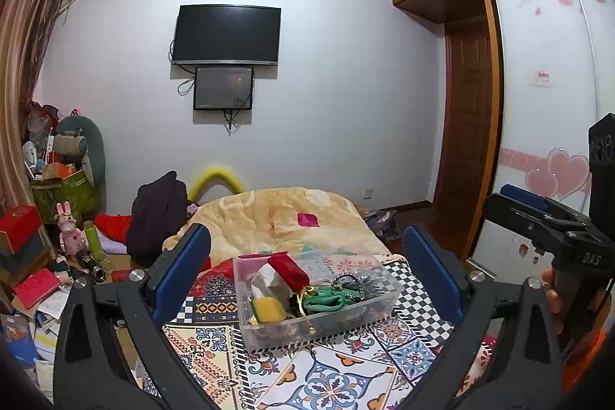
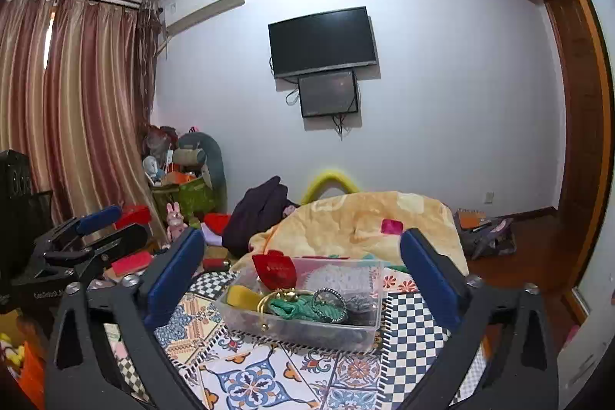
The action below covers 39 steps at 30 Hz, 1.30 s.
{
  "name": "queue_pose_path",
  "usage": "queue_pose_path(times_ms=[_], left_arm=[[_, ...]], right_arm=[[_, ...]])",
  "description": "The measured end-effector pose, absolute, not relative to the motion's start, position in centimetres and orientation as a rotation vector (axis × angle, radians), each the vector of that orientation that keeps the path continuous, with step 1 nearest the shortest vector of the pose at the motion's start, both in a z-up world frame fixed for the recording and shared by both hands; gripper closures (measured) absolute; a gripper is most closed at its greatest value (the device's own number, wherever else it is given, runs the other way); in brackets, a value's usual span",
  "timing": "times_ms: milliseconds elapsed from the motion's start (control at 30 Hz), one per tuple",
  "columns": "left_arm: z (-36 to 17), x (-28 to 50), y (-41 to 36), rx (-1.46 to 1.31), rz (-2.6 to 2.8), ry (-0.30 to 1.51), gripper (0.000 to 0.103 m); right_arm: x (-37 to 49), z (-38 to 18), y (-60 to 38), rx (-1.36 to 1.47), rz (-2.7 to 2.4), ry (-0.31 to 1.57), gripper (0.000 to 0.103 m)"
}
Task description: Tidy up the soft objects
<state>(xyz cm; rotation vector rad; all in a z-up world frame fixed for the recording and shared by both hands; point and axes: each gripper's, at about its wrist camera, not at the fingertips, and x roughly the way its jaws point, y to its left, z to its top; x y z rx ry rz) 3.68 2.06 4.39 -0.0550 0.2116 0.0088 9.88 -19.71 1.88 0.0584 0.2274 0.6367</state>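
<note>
Blue-padded fingers of the left gripper are standing wide apart, holding nothing, and framing a clear plastic bin that is sitting on a patterned cloth over the bed. Inside the bin, a green braided cord, a yellow sponge and a red pouch are lying piled together. At that view's right edge, the right gripper is showing.

From the right wrist, the right gripper is likewise gaping, empty, with the bin sitting between its fingers; the left gripper is hovering at the left, above the bedside clutter.
</note>
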Motion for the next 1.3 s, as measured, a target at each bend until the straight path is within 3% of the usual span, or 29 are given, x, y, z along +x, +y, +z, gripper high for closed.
queue_pose_path(times_ms=[1300], left_arm=[[4.9,2.6,1.7,-0.064,-0.007,0.202,0.000]], right_arm=[[8.4,2.1,-19.5,0.030,0.637,0.187,0.000]])
